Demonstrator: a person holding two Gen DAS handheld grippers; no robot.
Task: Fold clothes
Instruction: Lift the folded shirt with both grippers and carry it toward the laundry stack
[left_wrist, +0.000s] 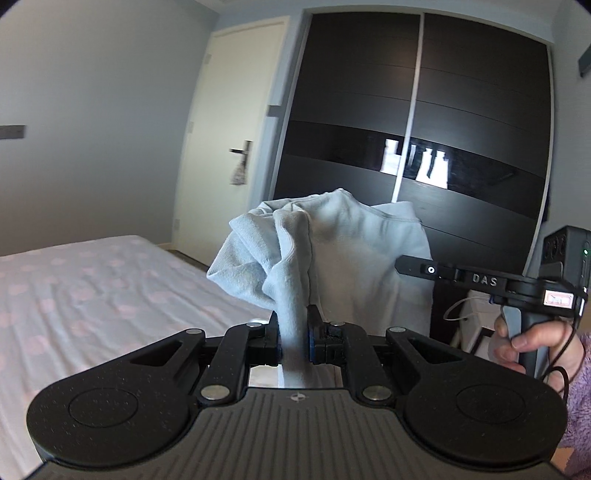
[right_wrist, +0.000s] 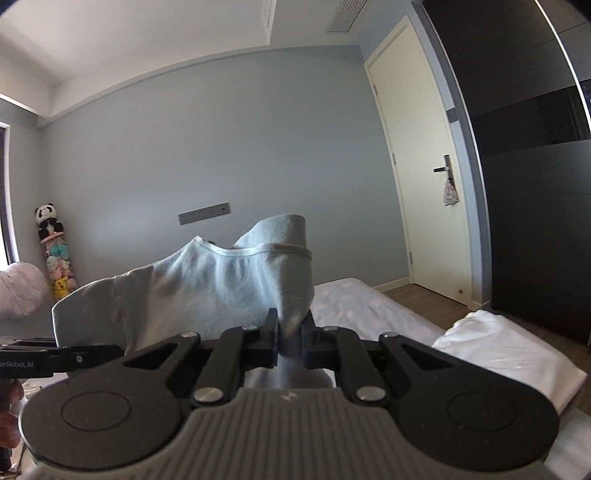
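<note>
A: Left gripper (left_wrist: 293, 341) — what's it got?
B: Jaws nearly closed, pinched on a bunched fold of the pale blue garment (left_wrist: 332, 251). Fabric runs up btwn the pads and flops over above them.

A: And the right gripper (right_wrist: 291, 341)?
B: Same — jaws squeezed tight on another part of that garment (right_wrist: 221, 288), hem edge draped across the top. Cloth hangs off to the left of it.

A: Hand pose?
B: Both grippers point roughly level, tipped a bit downward. In the left wrist view a hand (left_wrist: 524, 343) grips the right tool's handle, fingers wrapped round it, purple fuzzy sleeve (left_wrist: 580, 398) at the wrist. It sits right of the garment.

A: Where's the garment vs. the bed?
B: Held up in the air above the bed (left_wrist: 92, 288), not lying on it. Pink-spotted sheet is below and left of it.

A: Anything else near the bed?
B: White folded cloth (right_wrist: 509, 354) at its near right corner, dark wardrobe (left_wrist: 424, 110) beyond the foot, cream door (right_wrist: 417, 166) beside that.
</note>
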